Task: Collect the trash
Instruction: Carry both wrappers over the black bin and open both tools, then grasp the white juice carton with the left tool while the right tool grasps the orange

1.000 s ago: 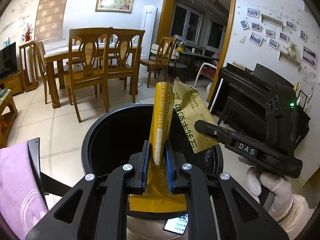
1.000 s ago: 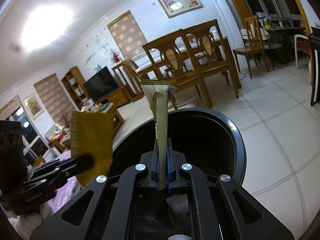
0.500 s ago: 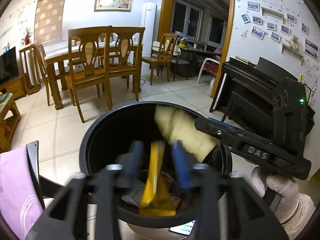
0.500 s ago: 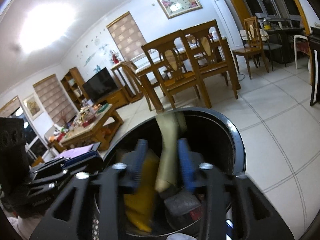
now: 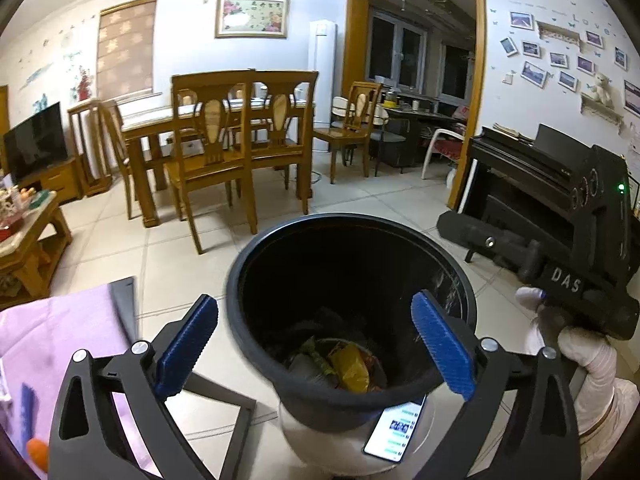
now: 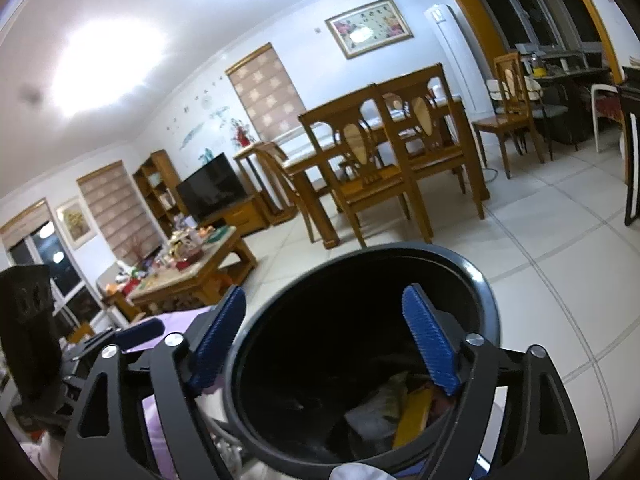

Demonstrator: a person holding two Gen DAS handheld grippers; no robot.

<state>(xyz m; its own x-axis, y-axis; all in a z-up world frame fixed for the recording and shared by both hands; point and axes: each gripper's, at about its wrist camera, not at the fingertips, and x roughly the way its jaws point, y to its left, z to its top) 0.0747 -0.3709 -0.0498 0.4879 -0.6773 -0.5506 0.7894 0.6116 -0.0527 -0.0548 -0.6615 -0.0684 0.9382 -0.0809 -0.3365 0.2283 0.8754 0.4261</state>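
Left wrist view: the left hand-held gripper [image 5: 314, 338] hangs over a black bin [image 5: 460, 280] on the tiled floor [image 5: 120, 252], its jaws spread wide after just opening, with nothing between the blue pads [image 5: 442, 344]. The trash lies below the fingers at the bottom of the bin, where a yellow wrapper [image 5: 350, 366] rests among other scraps. A lit phone [image 5: 394, 428] shows just under the bin's near rim, beneath the right finger. To the right of this gripper, the right hand-held gripper [image 5: 456, 226] reaches toward the bin's far rim, carried by a white-gloved hand [image 5: 576, 354]. A purple cloth [image 5: 52, 328] lies to the left. Wooden chairs [image 5: 212, 152] stand beyond the bin.

Right wrist view: the right hand-held gripper [image 6: 324, 336] is also parted, its jaws having just been opening and empty; the bin [image 6: 486, 300] sits directly beneath them. Down inside, below the right pad [image 6: 428, 340], a yellow wrapper [image 6: 414, 408] leans beside a pale, crumpled one [image 6: 384, 400]. The left hand-held gripper [image 6: 136, 330] appears at the left edge over the purple cloth [image 6: 182, 316]; from here I cannot tell how its jaws stand.
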